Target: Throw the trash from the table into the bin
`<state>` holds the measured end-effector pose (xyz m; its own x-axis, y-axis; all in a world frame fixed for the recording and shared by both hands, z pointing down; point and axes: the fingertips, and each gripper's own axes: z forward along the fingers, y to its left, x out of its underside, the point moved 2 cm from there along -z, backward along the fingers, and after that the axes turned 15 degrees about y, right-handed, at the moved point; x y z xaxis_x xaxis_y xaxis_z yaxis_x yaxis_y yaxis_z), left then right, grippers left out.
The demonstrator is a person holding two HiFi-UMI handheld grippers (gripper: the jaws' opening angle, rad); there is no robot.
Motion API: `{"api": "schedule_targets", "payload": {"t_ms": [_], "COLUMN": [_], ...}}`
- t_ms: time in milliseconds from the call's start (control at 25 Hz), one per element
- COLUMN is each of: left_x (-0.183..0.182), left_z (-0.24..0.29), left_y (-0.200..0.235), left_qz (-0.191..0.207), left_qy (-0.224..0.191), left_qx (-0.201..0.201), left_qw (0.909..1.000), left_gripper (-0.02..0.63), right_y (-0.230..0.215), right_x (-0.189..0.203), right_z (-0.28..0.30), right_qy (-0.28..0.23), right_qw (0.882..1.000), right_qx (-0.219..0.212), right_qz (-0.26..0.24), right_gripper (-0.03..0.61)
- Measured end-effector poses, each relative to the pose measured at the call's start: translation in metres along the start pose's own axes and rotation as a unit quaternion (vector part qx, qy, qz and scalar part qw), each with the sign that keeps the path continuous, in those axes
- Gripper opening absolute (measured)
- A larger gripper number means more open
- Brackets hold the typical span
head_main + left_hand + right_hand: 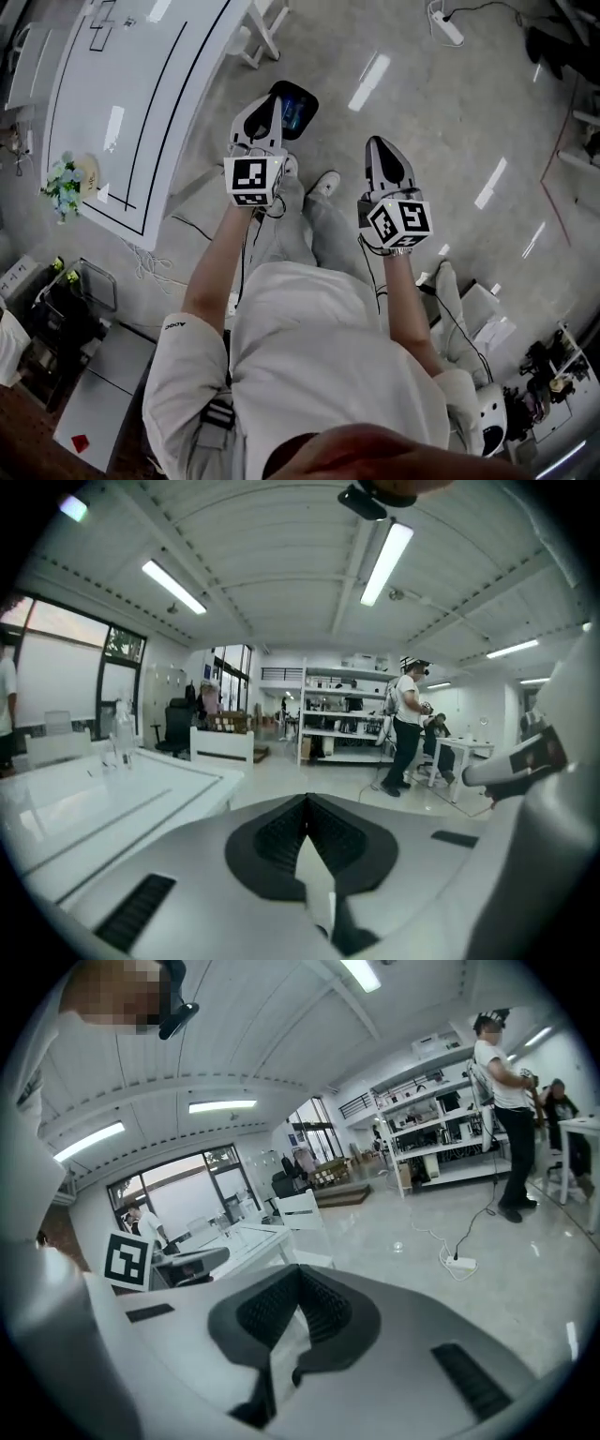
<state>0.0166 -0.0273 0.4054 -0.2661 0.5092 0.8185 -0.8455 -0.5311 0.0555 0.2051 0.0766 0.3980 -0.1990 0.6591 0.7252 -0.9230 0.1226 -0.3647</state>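
Left gripper (261, 105) and right gripper (379, 145) have fingers together, nothing between; only the head view shows the bin (298, 111).

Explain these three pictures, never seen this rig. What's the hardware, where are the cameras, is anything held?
There is no robot here: a person holds a two-jaw gripper in each hand. The head view comes from a camera on the person's head, looking steeply down. It shows the left gripper and the right gripper, each with a marker cube that is part of it. The other two pictures come from cameras riding on each gripper, looking along its jaws. Both pairs of jaws are together with nothing between them, so nothing is held. The white table is at the head view's upper left, with a small bunch of flowers near its edge. The dark container on the floor beyond the left gripper is likely the bin.
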Motion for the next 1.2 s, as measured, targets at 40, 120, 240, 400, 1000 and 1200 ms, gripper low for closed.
{"api": "schedule_targets", "payload": {"t_ms": [40,120,240,400,1000,1200], "left_x": [-0.015,-0.04,-0.073,-0.1,-0.141,-0.134], "left_z": [-0.02,-0.058,-0.11,-0.157,-0.219,-0.226], "left_y": [0.001,0.007,0.014,0.011,0.001,0.003], "left_qz": [0.002,-0.007,-0.02,-0.014,-0.002,-0.011], "left_qy": [-0.015,-0.044,-0.087,-0.113,-0.181,-0.18], "left_qx": [-0.016,-0.049,-0.076,-0.098,-0.161,-0.181], "left_qw": [0.9998,0.9978,0.9931,0.9887,0.9703,0.9668], "left_gripper": [0.006,0.006,0.006,0.006,0.006,0.006], "right_y": [0.007,0.022,0.042,0.055,0.071,0.067], "right_x": [-0.007,-0.019,-0.038,-0.062,-0.117,-0.113], "right_z": [-0.009,-0.026,-0.044,-0.061,-0.089,-0.084], "right_qy": [-0.003,-0.01,-0.022,-0.03,-0.083,-0.074], "right_qw": [1.0,1.0,0.998,0.997,0.99,0.99], "right_qx": [-0.002,-0.007,-0.016,-0.03,-0.066,-0.072], "right_qz": [-0.004,-0.018,-0.05,-0.068,-0.092,-0.093], "right_gripper": [0.009,0.009,0.009,0.009,0.009,0.009]}}
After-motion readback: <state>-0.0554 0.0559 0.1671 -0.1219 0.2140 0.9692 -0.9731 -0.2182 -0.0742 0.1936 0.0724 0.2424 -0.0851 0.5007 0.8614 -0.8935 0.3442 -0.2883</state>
